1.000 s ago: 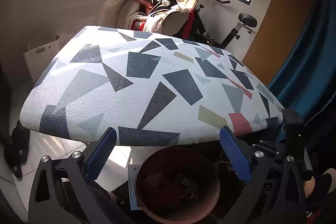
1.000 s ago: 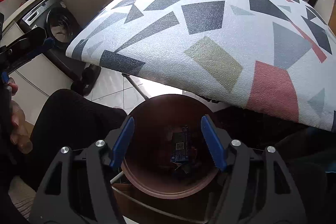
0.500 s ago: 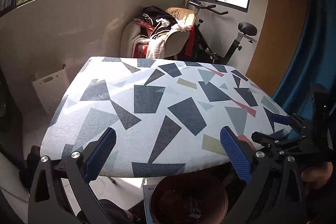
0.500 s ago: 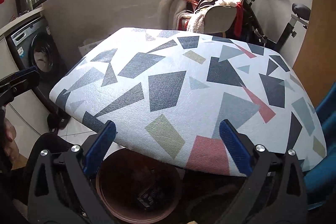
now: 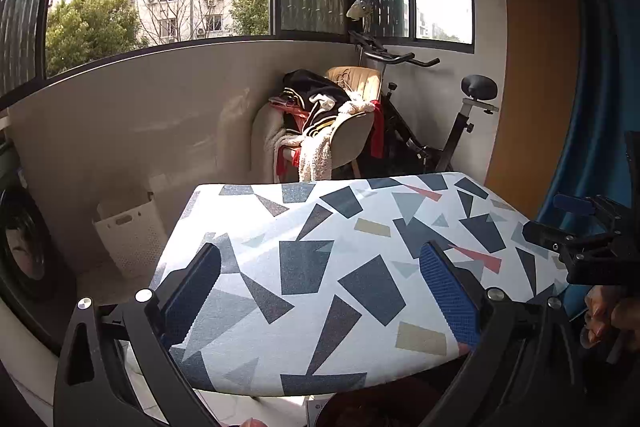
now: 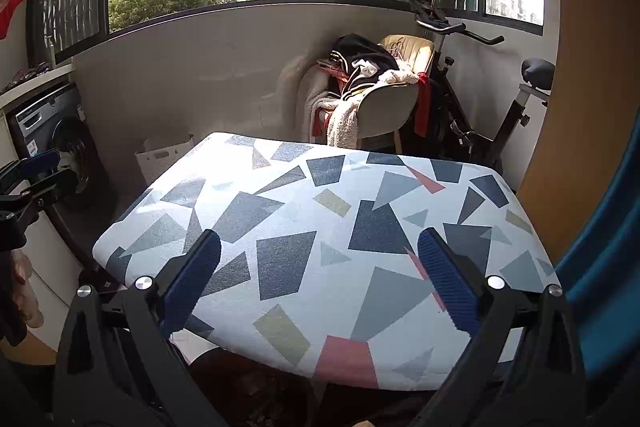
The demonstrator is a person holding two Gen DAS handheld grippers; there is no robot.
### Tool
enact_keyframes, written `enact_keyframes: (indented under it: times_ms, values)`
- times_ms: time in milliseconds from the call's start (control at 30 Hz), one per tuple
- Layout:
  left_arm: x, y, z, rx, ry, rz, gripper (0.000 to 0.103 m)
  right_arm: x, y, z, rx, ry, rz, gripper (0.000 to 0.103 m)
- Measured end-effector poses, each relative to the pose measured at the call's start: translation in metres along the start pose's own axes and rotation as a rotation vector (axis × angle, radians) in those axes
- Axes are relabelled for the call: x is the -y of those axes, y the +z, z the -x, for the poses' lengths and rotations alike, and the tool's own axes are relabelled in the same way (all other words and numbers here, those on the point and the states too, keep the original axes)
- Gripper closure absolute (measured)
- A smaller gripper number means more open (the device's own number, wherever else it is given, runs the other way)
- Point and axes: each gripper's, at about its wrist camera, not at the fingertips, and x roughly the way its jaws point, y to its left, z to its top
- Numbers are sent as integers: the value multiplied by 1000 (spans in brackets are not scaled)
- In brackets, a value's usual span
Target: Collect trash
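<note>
**Sunlit balcony room, patterned board, both claws spread wide**

Daylight floods a corner room with tall windows, a white apartment block outside and a pale half-wall below the glass.

Left wrist view: the left gripper (image 5: 320, 291) has its blue-padded fingers (image 5: 448, 301) spread wide with nothing between them, held above the ironing board (image 5: 340, 251), whose cover carries grey, navy, tan and pink shapes. Below the board's near edge, at the bottom of the frame, the rim of the brown bin (image 5: 360, 413) just shows; its contents cannot be made out. Behind the board stand a chair heaped with clothes (image 5: 320, 123), an exercise bike (image 5: 436, 131) and a white laundry basket (image 5: 130, 231) by the wall. At the right edge the right gripper (image 5: 580, 227) appears side-on.

Right wrist view: the right gripper (image 6: 318, 285) is likewise fully released and empty, over the same ironing board (image 6: 320, 227). The brown bin (image 6: 256, 387) sits in shadow under the board's near edge, with dark debris inside that is too dim to identify. A washing machine (image 6: 56, 143) stands at left, where the left gripper (image 6: 32, 183) also enters.
</note>
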Motion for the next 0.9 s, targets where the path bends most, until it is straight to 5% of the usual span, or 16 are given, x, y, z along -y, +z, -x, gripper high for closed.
enact_keyframes:
  times_ms: [900]
  values:
    - [2, -9, 4, -22, 48, 0, 6, -3, -1, 6, 11, -6, 3, 6]
